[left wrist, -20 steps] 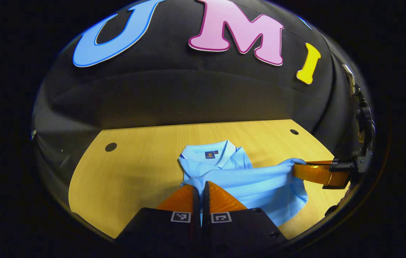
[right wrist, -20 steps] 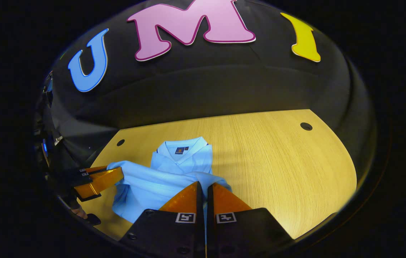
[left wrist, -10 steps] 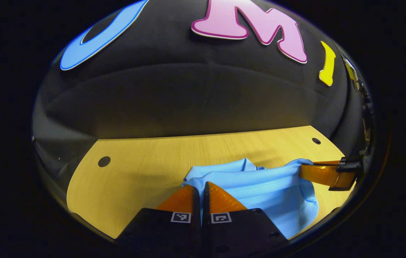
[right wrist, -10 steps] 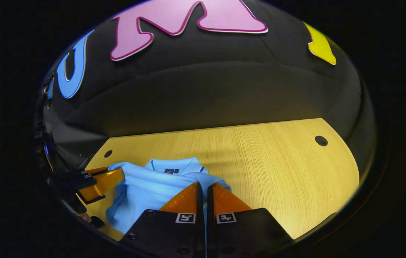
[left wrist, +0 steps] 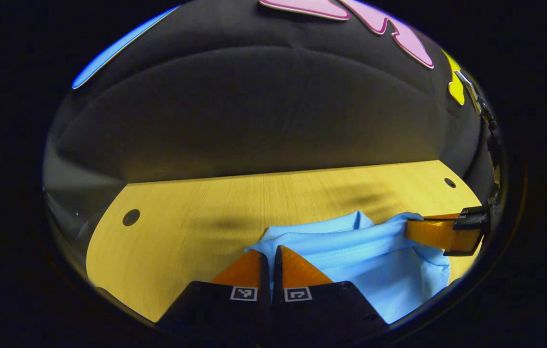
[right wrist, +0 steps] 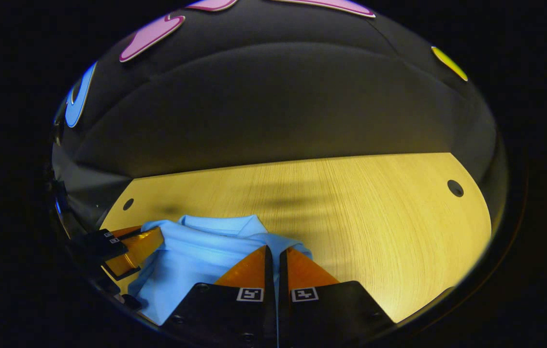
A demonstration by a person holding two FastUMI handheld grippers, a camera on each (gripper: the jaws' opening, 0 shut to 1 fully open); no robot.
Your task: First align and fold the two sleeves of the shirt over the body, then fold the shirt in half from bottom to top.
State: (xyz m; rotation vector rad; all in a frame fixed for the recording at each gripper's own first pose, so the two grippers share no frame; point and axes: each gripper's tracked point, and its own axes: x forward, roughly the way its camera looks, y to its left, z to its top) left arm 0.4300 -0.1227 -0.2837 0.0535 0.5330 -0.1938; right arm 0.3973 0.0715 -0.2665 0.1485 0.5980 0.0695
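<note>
The light blue shirt (left wrist: 365, 261) lies on the wooden table (left wrist: 181, 241) near its front edge, its lower part lifted and carried over the body, so the hem stretches as a taut band between my 2 tools; in the right gripper view the shirt (right wrist: 191, 261) sits low and to the left, with the collar (right wrist: 225, 224) peeking out just behind the raised hem; in the left gripper view a point of collar (left wrist: 358, 220) shows above the fold; my left gripper (left wrist: 270, 253) has its 2 fingers pressed together on 1 corner of the hem, the cloth pinched between them; my right gripper (right wrist: 273, 253) is likewise closed tight on the other corner, blue fabric emerging at its tips; each tool also shows in the other's view, the right gripper (left wrist: 411, 227) at the far right edge with cloth bunched at its tip, the left gripper (right wrist: 150, 239) at the far left edge; the table has round holes (left wrist: 131, 217) near its corners; the black cloth wall (right wrist: 273, 111) rises behind it.
</note>
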